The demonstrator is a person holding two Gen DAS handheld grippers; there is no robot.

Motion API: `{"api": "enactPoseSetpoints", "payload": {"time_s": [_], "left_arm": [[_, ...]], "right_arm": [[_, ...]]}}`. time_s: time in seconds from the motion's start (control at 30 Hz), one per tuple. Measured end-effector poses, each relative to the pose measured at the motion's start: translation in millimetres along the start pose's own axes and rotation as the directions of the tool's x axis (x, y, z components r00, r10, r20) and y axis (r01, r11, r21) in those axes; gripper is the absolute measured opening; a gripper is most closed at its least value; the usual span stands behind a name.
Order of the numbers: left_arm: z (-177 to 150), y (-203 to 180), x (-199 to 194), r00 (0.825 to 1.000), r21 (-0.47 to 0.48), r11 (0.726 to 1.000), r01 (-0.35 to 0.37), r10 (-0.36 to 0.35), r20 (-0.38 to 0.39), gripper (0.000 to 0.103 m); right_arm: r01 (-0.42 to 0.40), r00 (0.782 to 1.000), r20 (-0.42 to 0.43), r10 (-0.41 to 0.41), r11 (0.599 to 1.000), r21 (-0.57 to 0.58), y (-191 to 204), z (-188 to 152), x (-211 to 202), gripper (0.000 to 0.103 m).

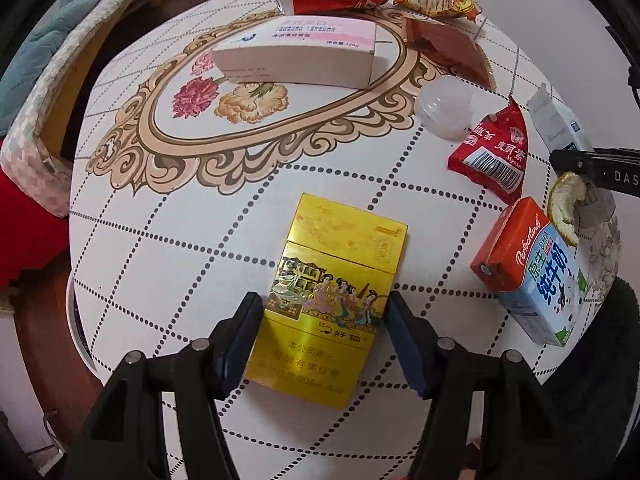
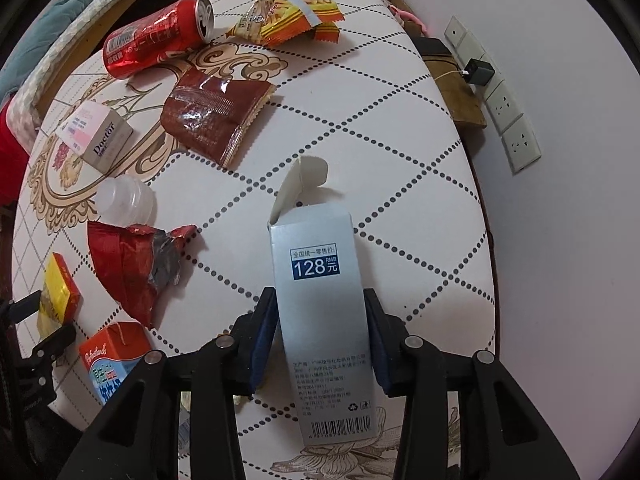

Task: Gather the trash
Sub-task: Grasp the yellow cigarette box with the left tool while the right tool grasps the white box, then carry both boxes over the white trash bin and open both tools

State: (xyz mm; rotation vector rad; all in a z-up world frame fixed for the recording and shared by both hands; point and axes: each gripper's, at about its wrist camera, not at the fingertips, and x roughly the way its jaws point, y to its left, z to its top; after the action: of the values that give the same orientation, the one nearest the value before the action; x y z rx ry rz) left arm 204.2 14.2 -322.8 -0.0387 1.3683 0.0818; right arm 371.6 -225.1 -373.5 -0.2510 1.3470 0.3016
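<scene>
Left hand-held gripper [image 1: 324,336] points down at the surface [image 1: 168,240]. Yellow pack [image 1: 332,300] lies flat between its pads [image 1: 236,344]; both pads sit against the pack's long sides, part closed, gripping it as far as I can see.

Right hand-held gripper [image 2: 320,340] likewise points down. Silver box [image 2: 324,320] lies lengthwise between its pads [image 2: 264,340], open flap at the far end; pads touch both long sides, so I read it as clamped.

Other trash on the surface, apart from both grippers: red can [image 2: 156,38] on its side at the far edge, brown wrapper [image 2: 216,116] near it, red wrapper [image 2: 136,264] left of the silver box, milk carton [image 1: 532,268] right of the yellow pack, white box [image 1: 300,56] on the floral medallion.
</scene>
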Motion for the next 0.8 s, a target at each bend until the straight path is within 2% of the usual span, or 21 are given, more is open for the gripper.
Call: {"api": "enactPoseSetpoints", "payload": {"time_s": [0.1,0.23,0.43,0.63,0.8], "left_arm": [[-4.9,-4.0,-8.6,1.000,-0.022,1.000,-0.015,0.016,0.024,0.059],[-10.6,-5.4,-36.5,0.996,-0.058,0.998,-0.037,0.042,0.083,0.059],[-10.6,14.0,-100.5,0.972,-0.131,0.989,-0.070,0.097,0.214,0.059],[-10.2,63.9,-161.3,0.937,-0.233,0.969,-0.081,0.154,0.314,0.059],[-29.2,124.9,-197.5,0.908,-0.326,0.939,-0.105,0.225,0.355,0.059]], "right_arm": [[0.004,1.000,0.020,-0.004,1.000,-0.002,2.1,-4.9,-4.2,0.038],[-0.010,0.998,0.061,0.009,1.000,0.028,-1.4,-12.0,-18.8,0.037],[-0.087,0.981,0.176,0.078,0.995,0.041,8.0,-16.3,-71.7,0.037],[-0.201,0.941,0.270,0.204,0.979,-0.038,62.0,-17.7,-131.2,0.037],[-0.292,0.891,0.309,0.331,0.942,-0.166,143.8,-13.4,-178.4,0.037]]}}
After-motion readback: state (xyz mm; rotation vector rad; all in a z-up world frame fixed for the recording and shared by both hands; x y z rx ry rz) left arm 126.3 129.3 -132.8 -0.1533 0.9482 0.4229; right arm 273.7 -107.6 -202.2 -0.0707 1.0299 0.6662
